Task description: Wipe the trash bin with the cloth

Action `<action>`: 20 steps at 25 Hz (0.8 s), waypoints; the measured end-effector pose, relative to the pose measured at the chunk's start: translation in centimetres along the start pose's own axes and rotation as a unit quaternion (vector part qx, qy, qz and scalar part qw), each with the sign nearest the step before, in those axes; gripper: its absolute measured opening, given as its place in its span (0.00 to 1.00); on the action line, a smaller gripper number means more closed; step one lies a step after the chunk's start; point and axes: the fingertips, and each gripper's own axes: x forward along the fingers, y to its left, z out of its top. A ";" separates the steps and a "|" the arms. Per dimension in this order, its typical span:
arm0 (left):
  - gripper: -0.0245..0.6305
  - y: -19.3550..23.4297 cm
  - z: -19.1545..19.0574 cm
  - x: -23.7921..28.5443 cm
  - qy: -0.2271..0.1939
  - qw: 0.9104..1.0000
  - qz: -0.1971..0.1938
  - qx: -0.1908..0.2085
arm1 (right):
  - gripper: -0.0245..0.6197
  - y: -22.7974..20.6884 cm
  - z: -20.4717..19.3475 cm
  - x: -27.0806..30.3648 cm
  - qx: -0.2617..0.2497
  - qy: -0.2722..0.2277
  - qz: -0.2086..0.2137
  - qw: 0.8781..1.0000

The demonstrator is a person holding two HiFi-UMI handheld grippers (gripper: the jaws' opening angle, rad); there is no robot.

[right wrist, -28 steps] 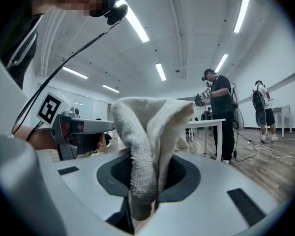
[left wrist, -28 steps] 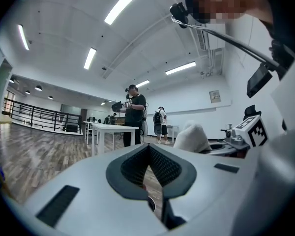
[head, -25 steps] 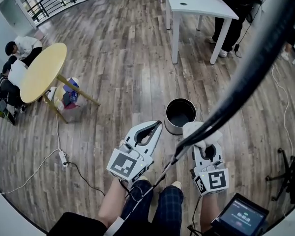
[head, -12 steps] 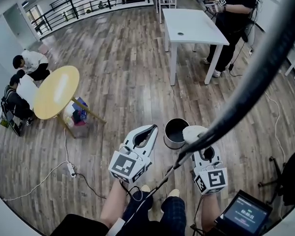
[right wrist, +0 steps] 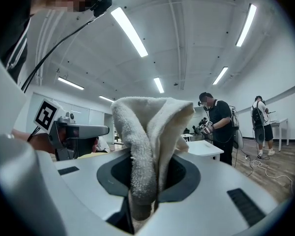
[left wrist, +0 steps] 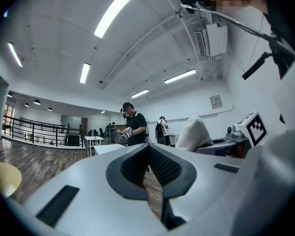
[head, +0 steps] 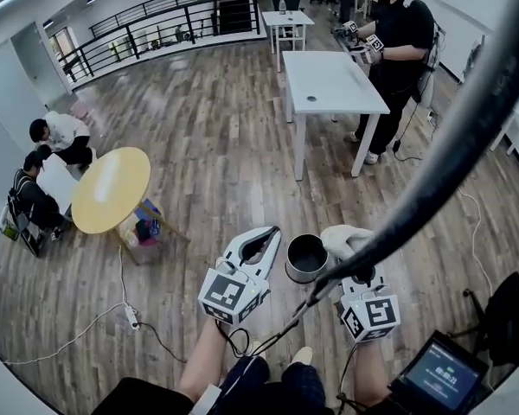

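Wood floor (head: 208,145), big open rm. Trash bin (head: 306,258), round metal, stands upright on the floor betw. the 2 tools, just beside each. Left tool (head: 269,232): jaws together, nothing in them. Right tool (head: 349,247): clamped on folded white cloth (head: 341,234), bunched above the jaws next to bin's rim; contact unclear. White table (head: 333,80) & round yellow table (head: 112,188) well apart from bin.
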 end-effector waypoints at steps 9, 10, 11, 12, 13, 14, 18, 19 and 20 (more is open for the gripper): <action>0.03 -0.6 3.8 -1.6 -0.006 1.000 0.011 -0.003 | 0.18 1.9 3.1 -0.9 0.020 0.007 0.016 1.000; 0.03 -0.5 4.0 -1.8 -0.008 1.000 0.014 -0.004 | 0.18 2.2 3.4 -0.9 0.021 0.006 0.020 1.000; 0.03 -0.5 4.1 -1.9 -0.009 1.000 0.017 -0.004 | 0.18 2.5 3.7 -0.8 0.021 0.005 0.024 0.999; 0.03 -0.4 4.2 -1.9 -0.008 1.000 0.018 -0.004 | 0.18 2.8 4.1 -0.7 0.021 0.003 0.028 0.999; 0.03 -0.3 4.3 -1.9 -0.008 1.000 0.019 -0.005 | 0.18 3.2 4.4 -0.6 0.020 0.001 0.031 0.999; 0.03 -0.3 4.4 -1.9 -0.008 1.000 0.020 -0.005 | 0.18 3.4 4.7 -0.6 0.020 0.000 0.034 0.999; 0.03 -0.8 4.4 -1.7 -0.005 1.000 0.019 -0.002 | 0.18 3.8 4.9 -0.8 0.023 0.001 0.040 0.999; 0.03 -1.0 4.4 -1.8 -0.004 1.000 0.017 -0.002 | 0.18 3.9 4.8 -1.0 0.026 0.001 0.040 0.999; 0.03 -1.1 4.3 -1.8 -0.003 1.000 0.016 -0.003 | 0.18 3.9 4.7 -1.1 0.028 0.003 0.039 0.999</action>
